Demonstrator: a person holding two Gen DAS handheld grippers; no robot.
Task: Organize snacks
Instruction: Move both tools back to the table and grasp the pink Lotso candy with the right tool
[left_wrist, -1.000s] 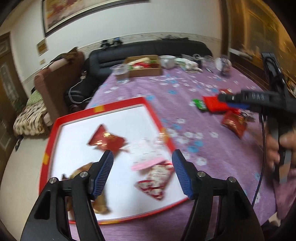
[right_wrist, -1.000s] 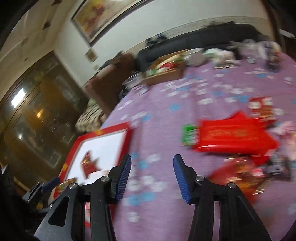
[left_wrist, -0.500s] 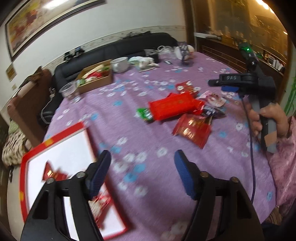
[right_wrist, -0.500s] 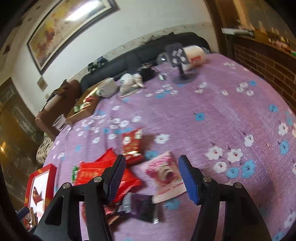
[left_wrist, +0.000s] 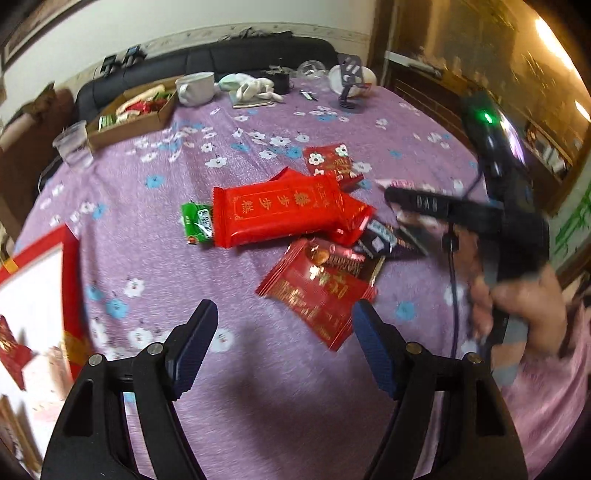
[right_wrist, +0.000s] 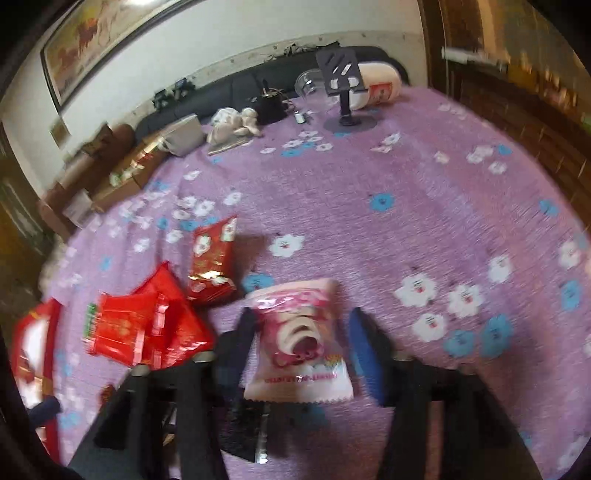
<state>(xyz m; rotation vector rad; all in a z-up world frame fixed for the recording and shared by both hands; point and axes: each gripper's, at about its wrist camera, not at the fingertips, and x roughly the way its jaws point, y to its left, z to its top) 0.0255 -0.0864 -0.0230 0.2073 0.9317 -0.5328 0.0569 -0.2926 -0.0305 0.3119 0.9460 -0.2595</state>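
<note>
My left gripper is open and empty above the purple flowered tablecloth, just short of a dark red snack packet. Beyond it lie a large red packet, a green packet, a small red flowered packet and dark wrappers. The red-rimmed white tray with snacks sits at the left. My right gripper is open, its jaws on either side of a pink-and-white snack packet lying on the cloth. The right gripper also shows in the left wrist view.
At the far side stand a cardboard box of snacks, a white bowl, a plastic cup, a cloth and a phone stand. A black sofa runs behind the table. The table edge curves down at the right.
My left gripper swung from the tray toward the snack pile. My right gripper moved down and forward until its open jaws straddle the pink packet.
</note>
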